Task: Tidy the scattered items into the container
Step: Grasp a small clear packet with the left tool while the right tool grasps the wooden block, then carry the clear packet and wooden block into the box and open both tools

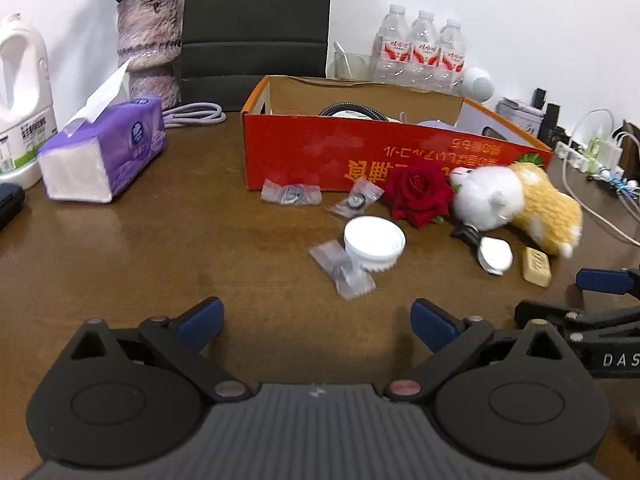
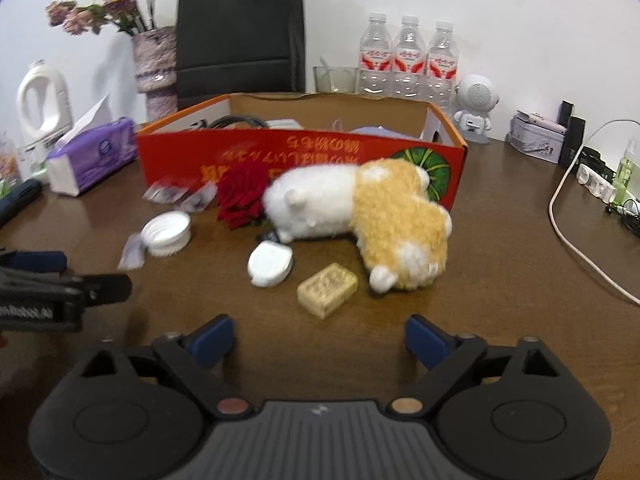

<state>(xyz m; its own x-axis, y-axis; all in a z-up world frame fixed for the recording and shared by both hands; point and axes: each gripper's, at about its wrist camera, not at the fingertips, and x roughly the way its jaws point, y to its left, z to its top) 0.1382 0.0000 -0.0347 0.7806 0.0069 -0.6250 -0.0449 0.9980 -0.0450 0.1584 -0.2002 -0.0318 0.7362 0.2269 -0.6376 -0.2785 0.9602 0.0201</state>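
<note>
An open red cardboard box (image 1: 320, 152) (image 2: 176, 152) stands on the brown table with items inside. In front of it lie a red rose (image 1: 420, 192) (image 2: 242, 196), a white and tan plush toy (image 1: 516, 204) (image 2: 360, 216), a white cap (image 1: 374, 242) (image 2: 166, 234), three clear packets (image 1: 344, 270), a white clip-like object (image 1: 494, 256) (image 2: 270, 262) and a tan block (image 1: 536, 266) (image 2: 327, 289). My left gripper (image 1: 316, 320) is open and empty, short of the packets. My right gripper (image 2: 318, 340) is open and empty, just short of the tan block.
A purple tissue pack (image 1: 104, 152) and a white jug (image 1: 20, 96) stand left. A vase (image 1: 148, 44), black bag (image 2: 240, 32), three water bottles (image 2: 408, 60) and a robot-shaped speaker (image 2: 476, 108) line the back. Cables and a power strip (image 2: 596, 180) lie right.
</note>
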